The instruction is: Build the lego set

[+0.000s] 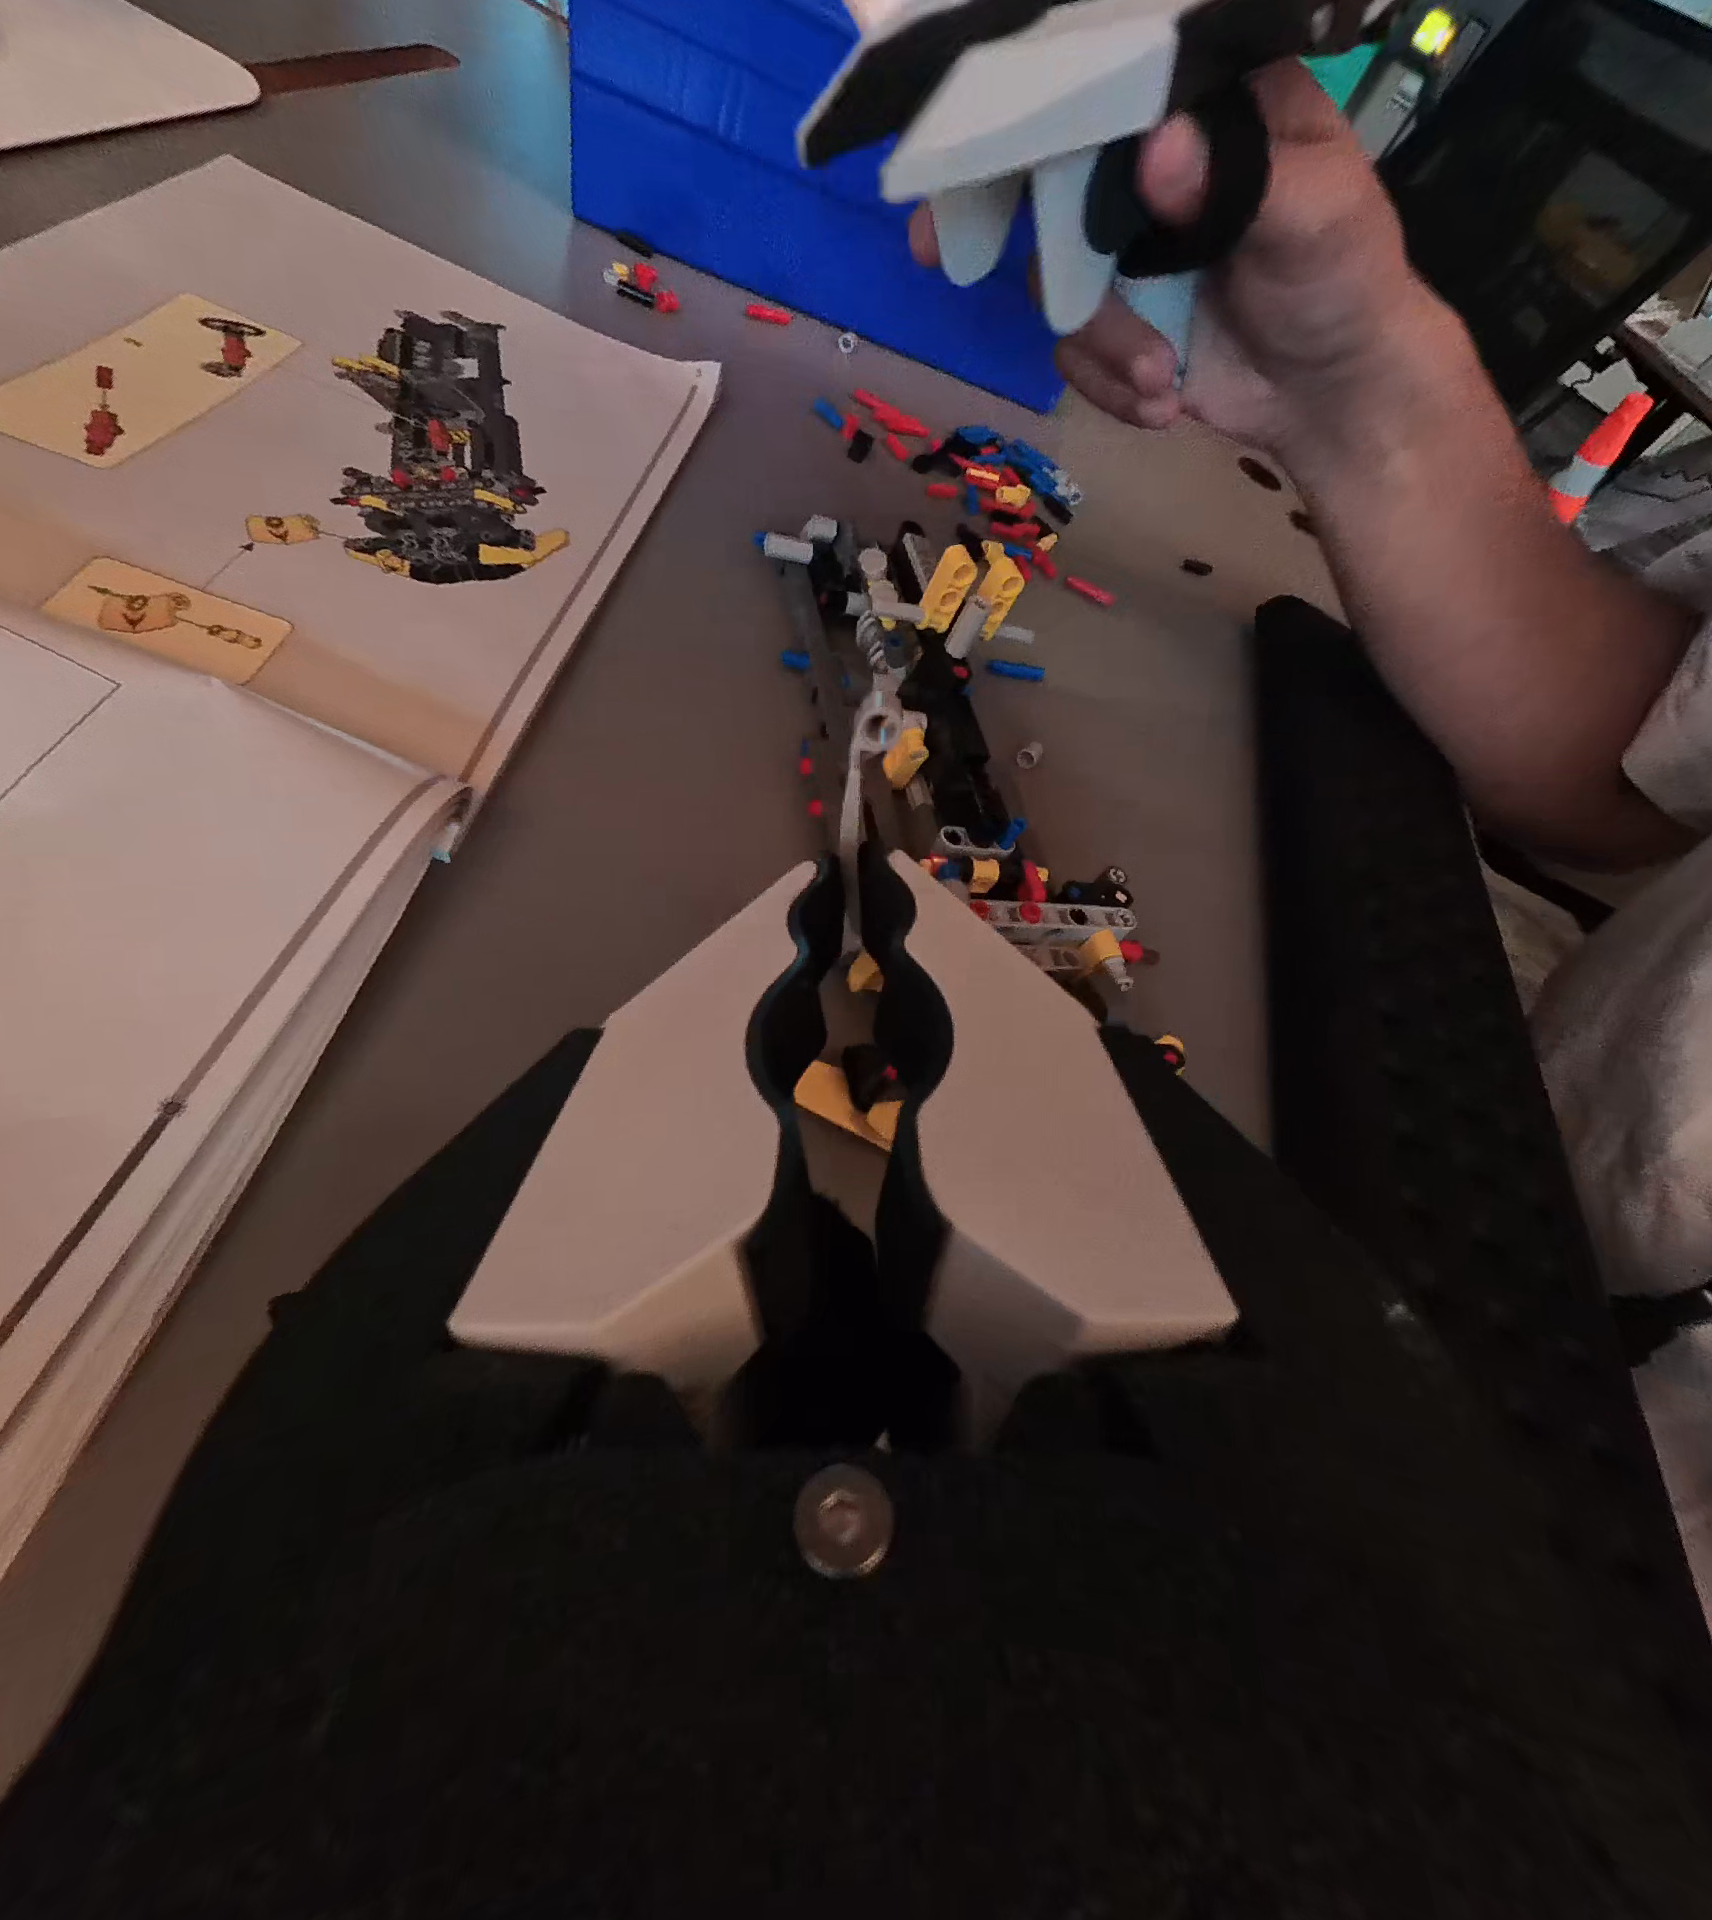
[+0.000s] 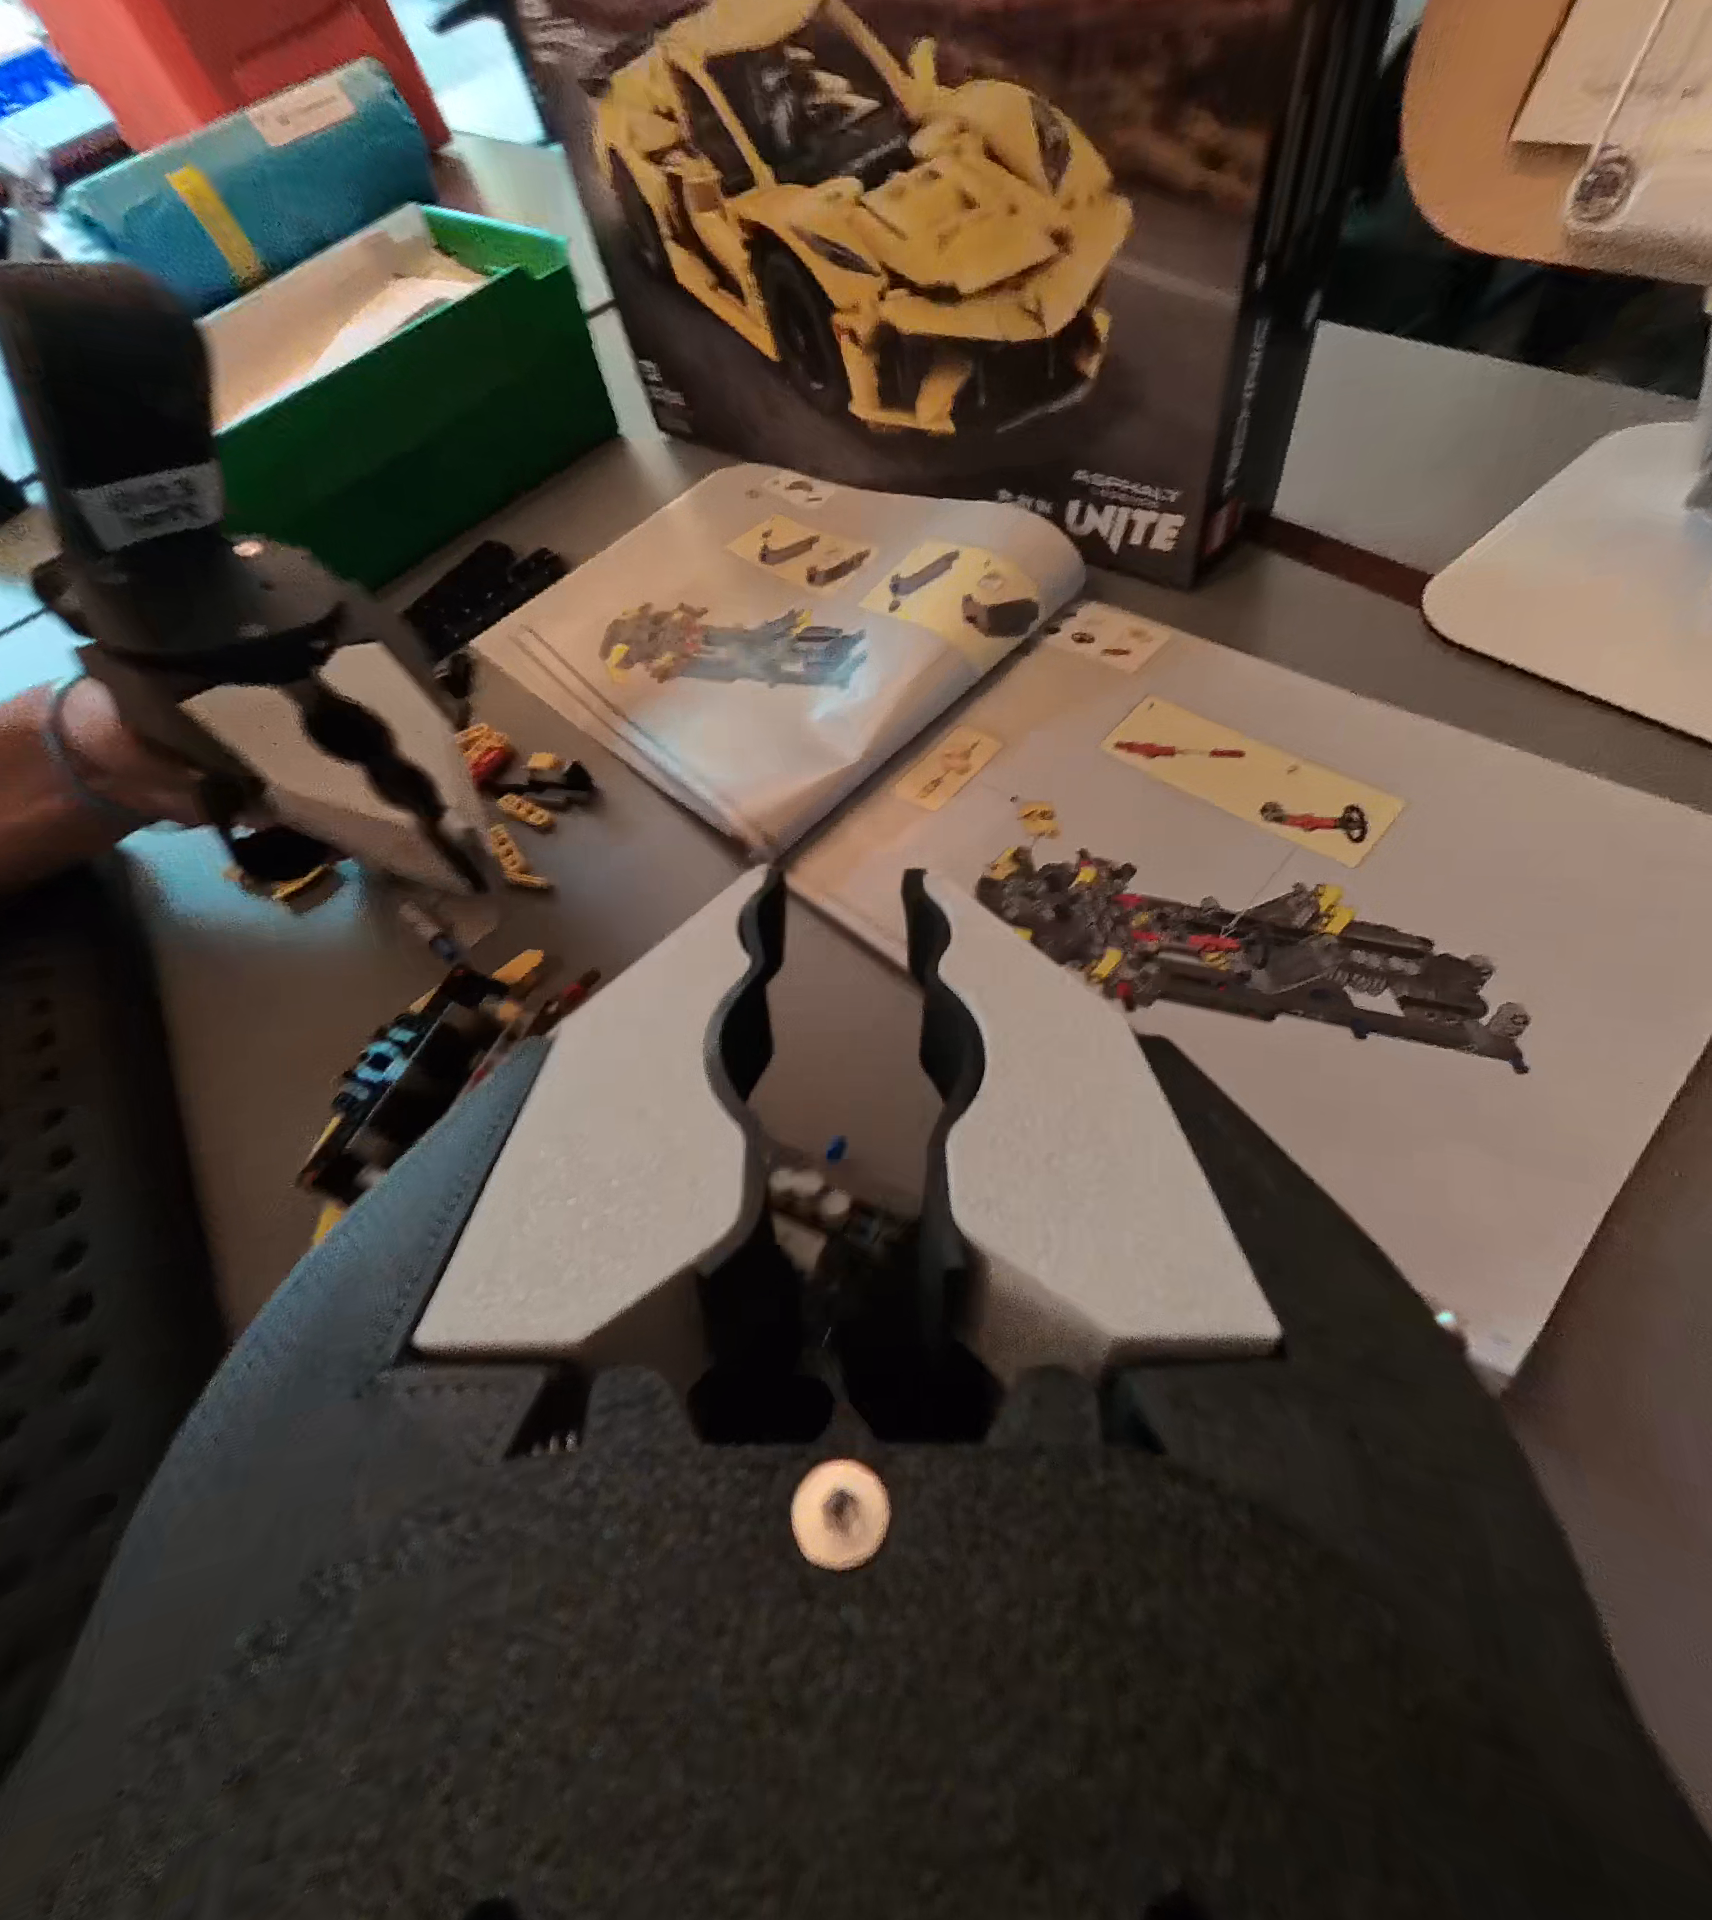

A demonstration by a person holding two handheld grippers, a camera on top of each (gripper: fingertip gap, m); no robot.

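Left wrist view: left gripper (image 1: 854, 868) pinched on a thin grey beam (image 1: 853, 792) of the part-built lego chassis (image 1: 945, 748), black, grey and yellow, on the table (image 1: 644, 748); near end hidden behind fingers. Right gripper (image 2: 844, 896) parted, empty, above open instruction booklet (image 2: 1454, 894).

Left gripper (image 1: 850, 868) pinched, right gripper (image 2: 844, 894) agape.
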